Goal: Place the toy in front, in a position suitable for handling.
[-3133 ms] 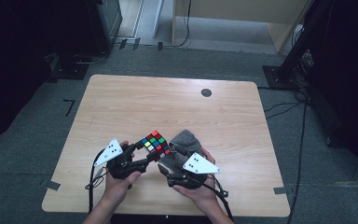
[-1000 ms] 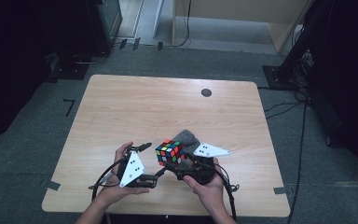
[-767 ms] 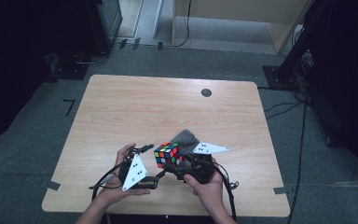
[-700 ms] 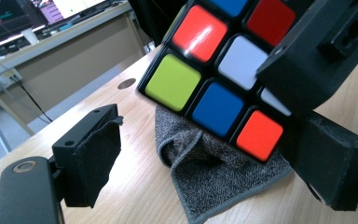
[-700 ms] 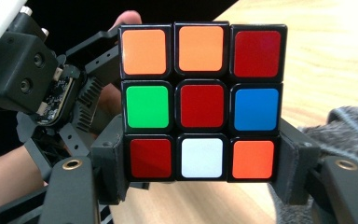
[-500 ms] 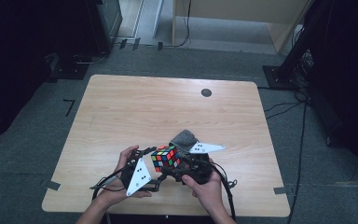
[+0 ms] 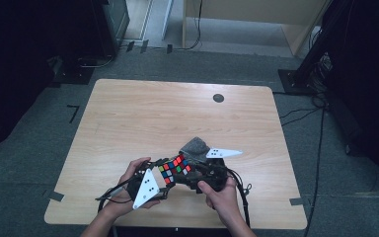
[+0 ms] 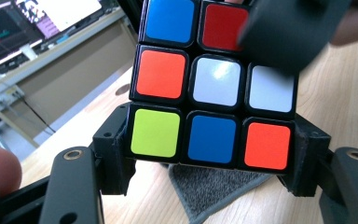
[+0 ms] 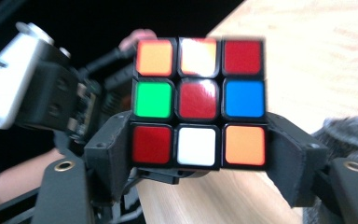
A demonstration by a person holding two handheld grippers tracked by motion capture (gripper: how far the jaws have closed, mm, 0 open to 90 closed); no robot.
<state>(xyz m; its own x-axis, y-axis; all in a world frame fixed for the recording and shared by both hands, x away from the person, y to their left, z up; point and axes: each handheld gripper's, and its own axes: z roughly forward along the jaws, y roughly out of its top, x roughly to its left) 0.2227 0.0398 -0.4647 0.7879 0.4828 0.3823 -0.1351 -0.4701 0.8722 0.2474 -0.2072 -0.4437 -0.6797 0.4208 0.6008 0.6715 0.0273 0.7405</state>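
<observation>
A scrambled Rubik's cube (image 7: pixel 173 168) is held above the front part of the wooden table (image 7: pixel 177 118). My left gripper (image 7: pixel 166 178) is shut on it from the left and my right gripper (image 7: pixel 188 174) from the right. In the left gripper view, the cube (image 8: pixel 212 88) has its bottom row clamped between my left gripper's (image 8: pixel 209 156) black jaws, and a blurred jaw of the other gripper (image 8: pixel 284 32) overlaps its top right corner. In the right gripper view, the cube (image 9: pixel 199 100) also has its bottom row squeezed by my right gripper (image 9: pixel 200 154). A grey cloth (image 7: pixel 195 146) lies just behind the cube.
A small black round grommet (image 7: pixel 218 98) sits in the table near its far edge. The table's front edge runs close under both hands. The grey cloth (image 8: pixel 214 191) lies flat on the wood below the cube. Dark cabinets and cables ring the table on the floor.
Both grippers have carried the cube slightly nearer the front edge and to the left. Both hands have rolled, tilting the white plates. The cloth has stayed put.
</observation>
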